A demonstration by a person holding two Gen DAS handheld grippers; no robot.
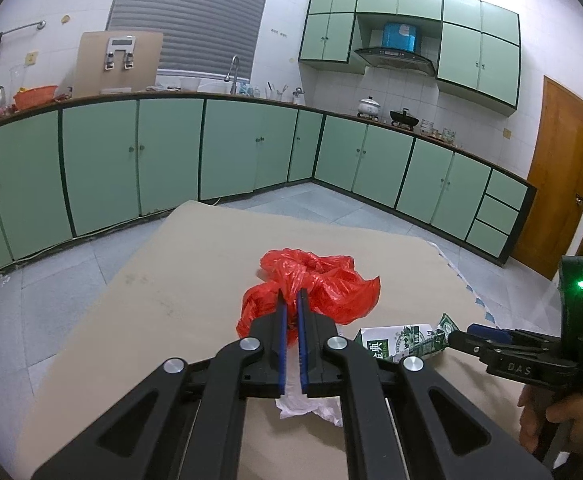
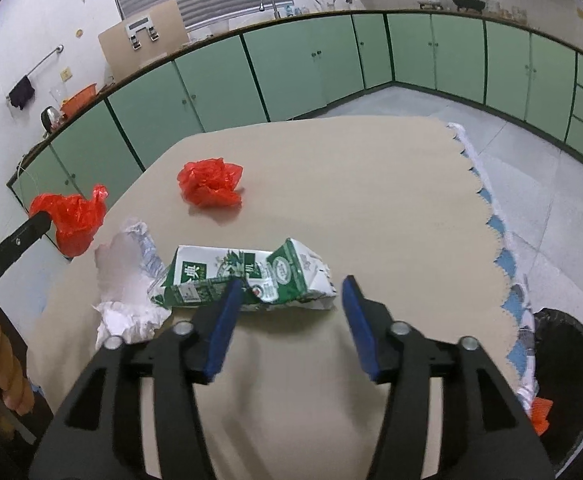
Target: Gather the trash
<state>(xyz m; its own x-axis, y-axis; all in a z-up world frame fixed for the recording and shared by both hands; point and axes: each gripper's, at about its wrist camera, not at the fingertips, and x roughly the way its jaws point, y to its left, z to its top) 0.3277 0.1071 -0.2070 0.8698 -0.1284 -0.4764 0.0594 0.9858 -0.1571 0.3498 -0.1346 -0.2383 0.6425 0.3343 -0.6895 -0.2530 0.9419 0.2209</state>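
Observation:
My left gripper is shut on a crumpled red plastic bag and holds it above the beige table; the held bag also shows at the left of the right wrist view. A second red bag lies further back on the table. My right gripper is open, its fingers just in front of a crushed green and white milk carton, which also shows in the left wrist view. A white crumpled wrapper lies left of the carton.
A black trash bin with a black liner stands on the floor at the table's right edge, with an orange scrap inside. Green kitchen cabinets line the walls behind. A blue and white cloth hangs under the table's right edge.

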